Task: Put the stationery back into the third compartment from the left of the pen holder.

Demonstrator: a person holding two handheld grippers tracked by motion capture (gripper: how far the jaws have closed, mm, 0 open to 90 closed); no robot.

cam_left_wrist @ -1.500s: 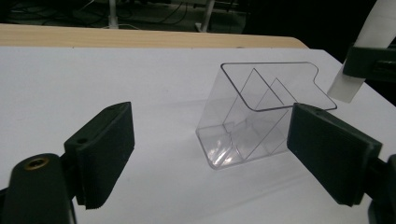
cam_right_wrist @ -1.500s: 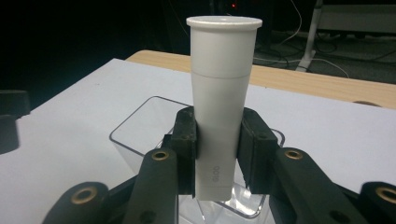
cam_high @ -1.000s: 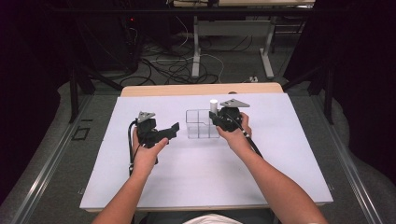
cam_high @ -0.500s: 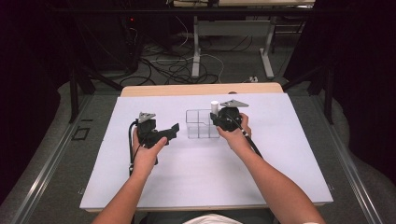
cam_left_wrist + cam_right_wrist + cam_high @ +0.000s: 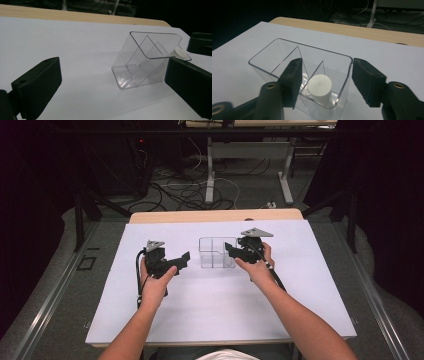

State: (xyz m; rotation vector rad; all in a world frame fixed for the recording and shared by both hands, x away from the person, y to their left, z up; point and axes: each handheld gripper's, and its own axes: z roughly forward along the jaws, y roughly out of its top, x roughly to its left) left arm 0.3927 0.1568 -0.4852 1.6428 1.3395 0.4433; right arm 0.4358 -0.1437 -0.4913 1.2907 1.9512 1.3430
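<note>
A clear plastic box [image 5: 217,253] with inner dividers stands at the middle of the white table [image 5: 210,310]. A small white cylinder [image 5: 320,87] stands upright in the box's compartment nearest my right gripper [image 5: 327,63]. That gripper is open, one jaw on each side of the compartment, touching nothing; it sits at the box's right end [image 5: 231,251]. My left gripper [image 5: 183,260] is open and empty a little left of the box. In the left gripper view the box [image 5: 147,62] lies ahead between the wide jaws, with the white cylinder's top [image 5: 180,53] at its far end.
The table's wooden back edge [image 5: 215,215] runs behind the white sheet. Beyond it on the floor lie cables [image 5: 190,190] and table legs [image 5: 210,175]. The right gripper's body [image 5: 201,43] shows past the box in the left gripper view.
A white piece that showed at the right gripper's tip above the box's right end is gone from there; the cylinder now stands inside the box. The left gripper has hardly moved.
</note>
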